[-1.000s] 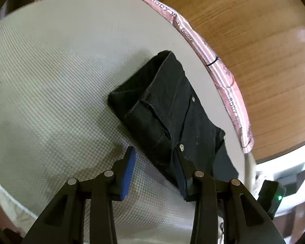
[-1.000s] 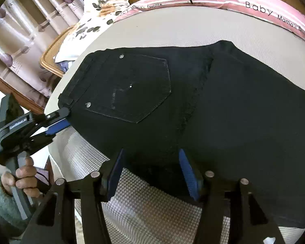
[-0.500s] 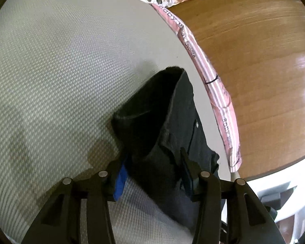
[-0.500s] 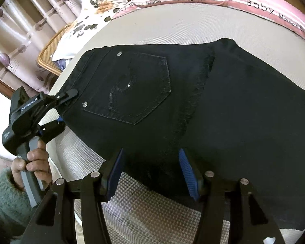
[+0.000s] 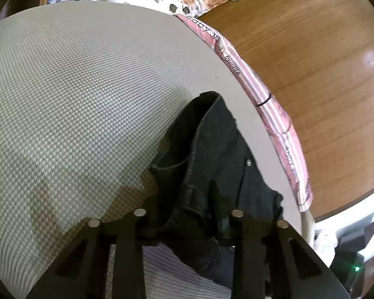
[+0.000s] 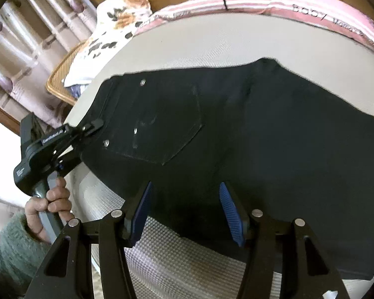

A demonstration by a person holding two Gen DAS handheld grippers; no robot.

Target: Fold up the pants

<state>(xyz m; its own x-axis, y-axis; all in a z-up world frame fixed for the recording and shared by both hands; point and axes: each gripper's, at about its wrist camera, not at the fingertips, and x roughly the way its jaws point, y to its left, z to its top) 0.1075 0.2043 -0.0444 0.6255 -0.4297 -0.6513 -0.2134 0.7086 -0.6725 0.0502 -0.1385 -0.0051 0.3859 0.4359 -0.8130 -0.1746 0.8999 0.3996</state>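
Black pants (image 6: 249,134) lie flat on a grey woven mat (image 6: 236,42), their long axis running left to right across the right wrist view: waistband at the left end, legs stretching off to the right, back pocket (image 6: 162,124) facing up. The left gripper (image 6: 94,125), held in a hand (image 6: 49,201) with a fuzzy green sleeve, has just been closing and now pinches the near-left waistband corner; in its own view the dark cloth is bunched between its fingers (image 5: 212,199). The right gripper (image 6: 184,206) hovers over the near edge of the pants, its blue pads (image 6: 142,209) spread apart and grasping nothing. Far left, a wicker basket (image 6: 59,79) holds a floral pillow (image 6: 112,37). A pink striped cloth (image 6: 274,2) borders the mat's far side.
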